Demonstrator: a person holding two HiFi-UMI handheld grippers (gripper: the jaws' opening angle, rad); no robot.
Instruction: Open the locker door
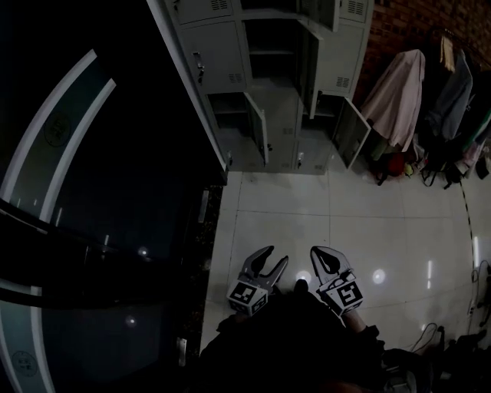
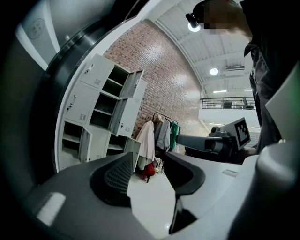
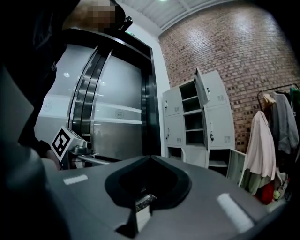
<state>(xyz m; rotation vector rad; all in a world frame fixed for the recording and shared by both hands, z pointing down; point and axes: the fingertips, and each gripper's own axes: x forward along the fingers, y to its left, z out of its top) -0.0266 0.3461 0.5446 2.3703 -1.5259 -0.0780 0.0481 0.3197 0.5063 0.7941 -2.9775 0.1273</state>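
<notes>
The left tool (image 1: 276, 256) stands open with nothing between its jaws, and the right tool (image 1: 317, 256) is closed, tips together and empty. Both hang over the tiled floor (image 1: 368, 215), well apart from the grey locker (image 1: 222, 54), which has several doors ajar and stands beside a brick wall (image 1: 399, 23).

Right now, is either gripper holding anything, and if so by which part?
Nothing is held: the left gripper is open and empty, the right gripper shut on nothing.
</notes>
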